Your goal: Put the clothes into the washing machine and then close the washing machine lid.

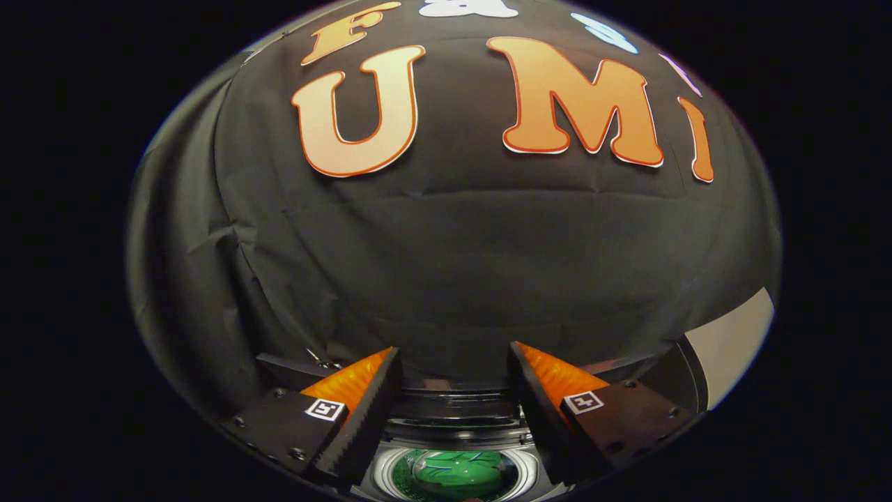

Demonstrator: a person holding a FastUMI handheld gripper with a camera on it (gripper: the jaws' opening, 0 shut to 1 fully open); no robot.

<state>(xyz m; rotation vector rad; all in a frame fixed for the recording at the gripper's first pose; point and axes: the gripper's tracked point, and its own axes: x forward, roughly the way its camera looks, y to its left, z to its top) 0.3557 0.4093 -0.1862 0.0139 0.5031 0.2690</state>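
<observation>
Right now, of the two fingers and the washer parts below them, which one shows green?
The washing machine's round drum opening, low between the open gripper: green cloth lies inside it. The fingers are orange and black and hold nothing.

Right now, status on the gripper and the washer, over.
Gripper open, fingers empty. Washing machine below between fingers, green item inside drum. Lid position unclear. Nothing in the way.
</observation>
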